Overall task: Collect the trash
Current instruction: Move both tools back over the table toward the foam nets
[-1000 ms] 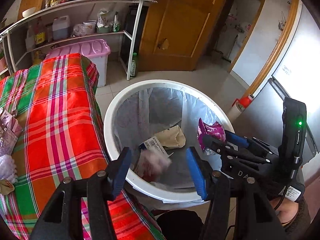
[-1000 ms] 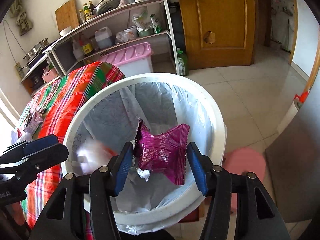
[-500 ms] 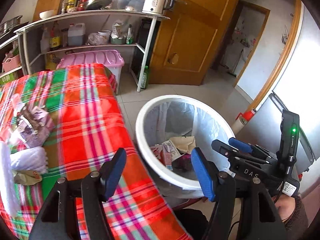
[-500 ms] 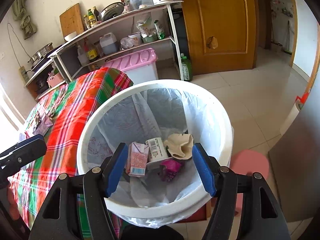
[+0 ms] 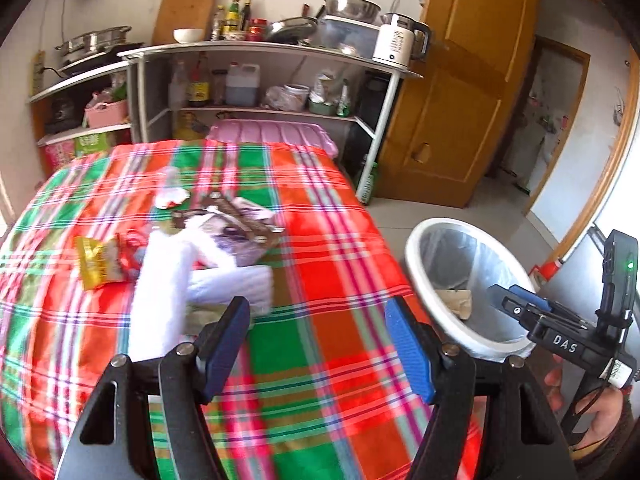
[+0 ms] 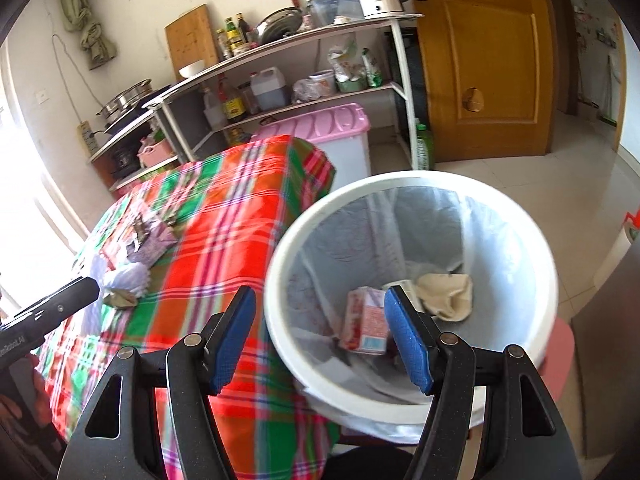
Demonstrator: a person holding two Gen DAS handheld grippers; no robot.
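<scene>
Both grippers have swung away from over the bin since a second ago — the purple wrapper the right one pinched then is gone from its jaws, and the left one now looks across the table instead of down into the liner.

The left gripper (image 5: 318,334) is over the checked tablecloth (image 5: 332,264); its jaws are opening, with nothing between them. Ahead of it the leftover trash lies in a loose cluster on the cloth: a white ruffled paper piece (image 5: 160,292), long and narrow, with its long axis running from near the left blue pad away toward the far side of the table; a second white strip (image 5: 232,286) crossing it roughly sideways; a yellow snack packet (image 5: 98,264) lying flat to the left; and a brown-and-purple wrapper (image 5: 240,224) behind them, blurred.

The right gripper (image 6: 320,340) has its jaws spread and empty, straddling the near rim of the white bin (image 6: 416,184), which stands against the table's edge. Inside the bin's liner lie a pink carton (image 6: 366,320) on its side and a crumpled beige paper (image 6: 446,294) — touching or just beside each other.
</scene>
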